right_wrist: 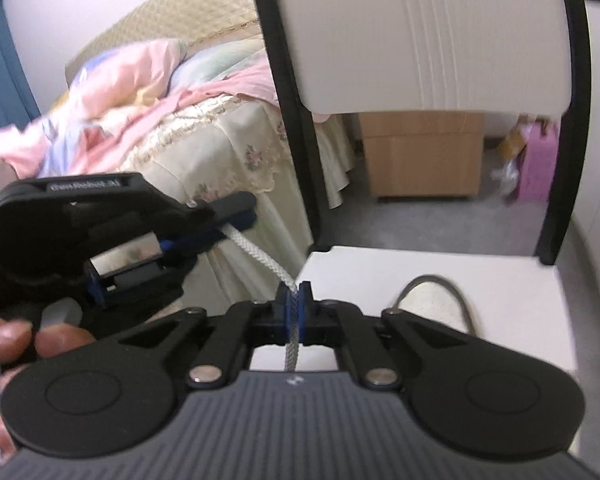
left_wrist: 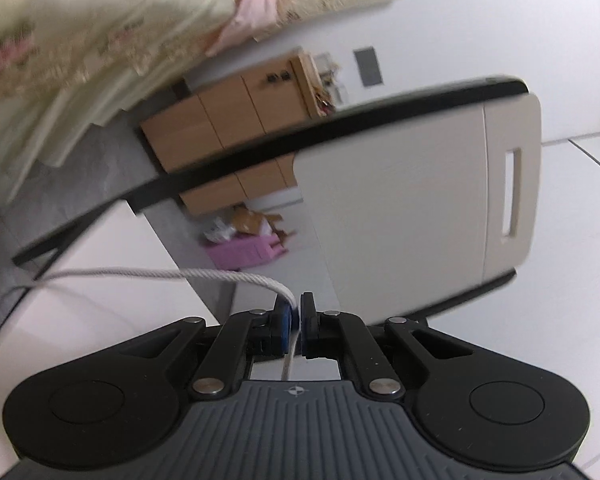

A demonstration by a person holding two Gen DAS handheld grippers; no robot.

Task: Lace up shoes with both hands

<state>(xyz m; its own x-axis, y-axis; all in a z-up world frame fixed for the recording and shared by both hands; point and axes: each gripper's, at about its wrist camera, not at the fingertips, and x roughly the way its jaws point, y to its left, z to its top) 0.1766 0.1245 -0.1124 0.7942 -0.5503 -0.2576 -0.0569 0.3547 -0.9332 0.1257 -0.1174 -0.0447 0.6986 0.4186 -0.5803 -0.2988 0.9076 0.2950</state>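
My left gripper (left_wrist: 297, 312) is shut on a white braided shoelace (left_wrist: 236, 278) that runs off to the left over the white seat. In the right wrist view my right gripper (right_wrist: 294, 304) is shut on the same shoelace (right_wrist: 260, 256), which stretches a short way up to the left gripper (right_wrist: 228, 220), also shut on it. A cream shoe tip (right_wrist: 432, 300) with a grey lace loop lies on the white chair seat (right_wrist: 500, 300) just right of my right gripper. The rest of the shoe is hidden behind the gripper body.
The white chair has a black frame (right_wrist: 296, 112) and a white backrest (right_wrist: 420, 32). Behind it stand a bed with floral covers (right_wrist: 160, 100), a wooden cabinet (right_wrist: 420, 156) and a pink box (right_wrist: 540, 160) on grey floor.
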